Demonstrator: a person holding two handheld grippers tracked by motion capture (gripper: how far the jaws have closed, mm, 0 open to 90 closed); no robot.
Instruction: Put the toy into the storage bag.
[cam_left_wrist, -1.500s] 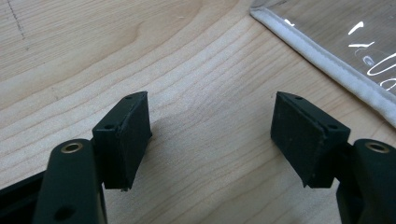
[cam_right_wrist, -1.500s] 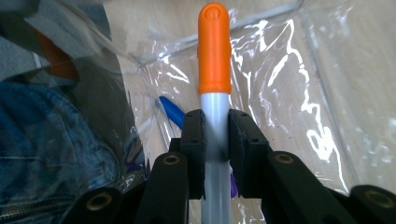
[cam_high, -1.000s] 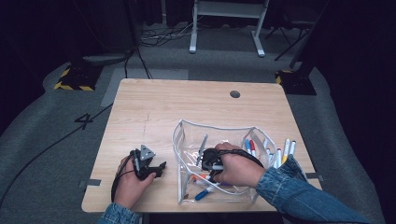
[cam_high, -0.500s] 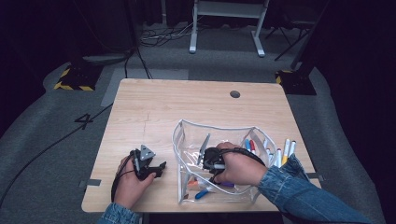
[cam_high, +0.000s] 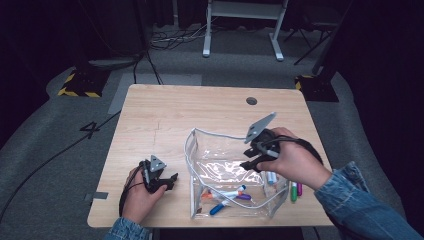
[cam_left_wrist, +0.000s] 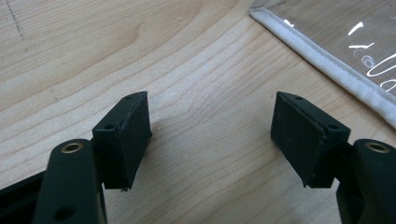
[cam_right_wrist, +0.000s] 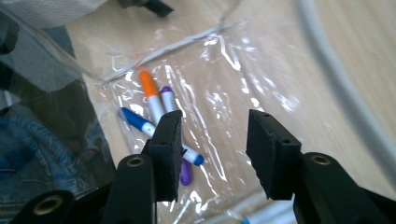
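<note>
The right gripper (cam_high: 248, 163) hangs above the open mouth of the clear plastic zip pouch with a white corded rim (cam_high: 192, 165), its two black jaws parted with nothing between them; they have just been opening. A second ago this gripper sat low inside the pouch, and it has since lifted up and toward the far right corner, leaving the markers on the pouch floor. In the right gripper view three markers lie there in a loose cluster: one orange-capped white marker (cam_right_wrist: 150, 91), one purple-capped marker (cam_right_wrist: 168, 99) and one blue-capped marker (cam_right_wrist: 135, 121) (a further purple end peeks out beneath the near jaw, and whether it belongs to one of these I cannot tell). Outside the pouch, just beside its right wall, about three more markers (cam_high: 294, 191) lie on the pale wooden table (cam_high: 165, 115), partly hidden by the person's right hand (cam_high: 295, 162). The pouch film is glossy and creased, throwing white glints, while the table shows fine straight grain and one small round grey hole (cam_high: 251, 100) near its far edge. The left gripper (cam_high: 172, 179) rests low on the table just left of the pouch, unmoved since the earlier frames, its flat matte pads (cam_left_wrist: 135, 135) spread over bare wood and gripping nothing.
</note>
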